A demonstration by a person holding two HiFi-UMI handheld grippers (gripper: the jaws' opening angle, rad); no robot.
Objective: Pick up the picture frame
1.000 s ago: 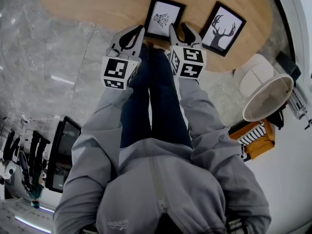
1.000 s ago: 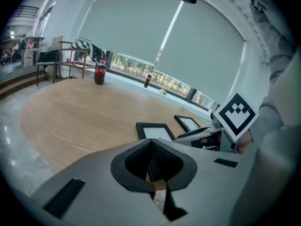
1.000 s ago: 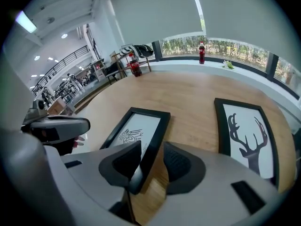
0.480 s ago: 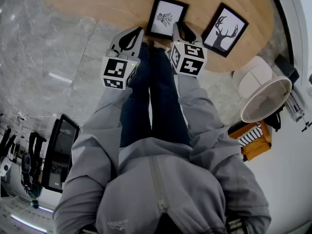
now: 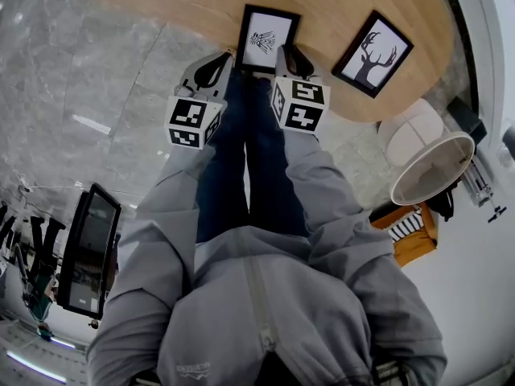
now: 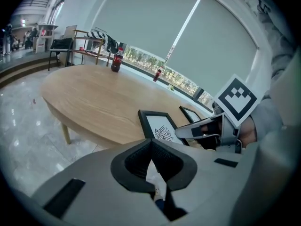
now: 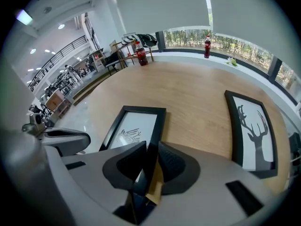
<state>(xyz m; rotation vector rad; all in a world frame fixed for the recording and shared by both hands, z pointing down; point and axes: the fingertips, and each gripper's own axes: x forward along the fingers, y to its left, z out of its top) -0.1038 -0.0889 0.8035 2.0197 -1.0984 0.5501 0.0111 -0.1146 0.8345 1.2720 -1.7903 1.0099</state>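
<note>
A black picture frame holding a small dark drawing lies near the front edge of the oval wooden table. My right gripper is at its right side; in the right gripper view the frame's right edge runs between the jaws of that gripper, which are closing and press on it. My left gripper hangs just left of the frame, off the table's edge. It is shut and empty, with the frame beyond its tips.
A second black frame with a deer silhouette lies to the right on the table. Two cola bottles stand at the table's far side. A white round lampshade stands on the floor at right. My legs are below the table edge.
The right gripper's jaws have narrowed onto the frame's right edge, and gripper and frame have shifted a little left in the head view. The left gripper has dropped slightly beside the frame.
</note>
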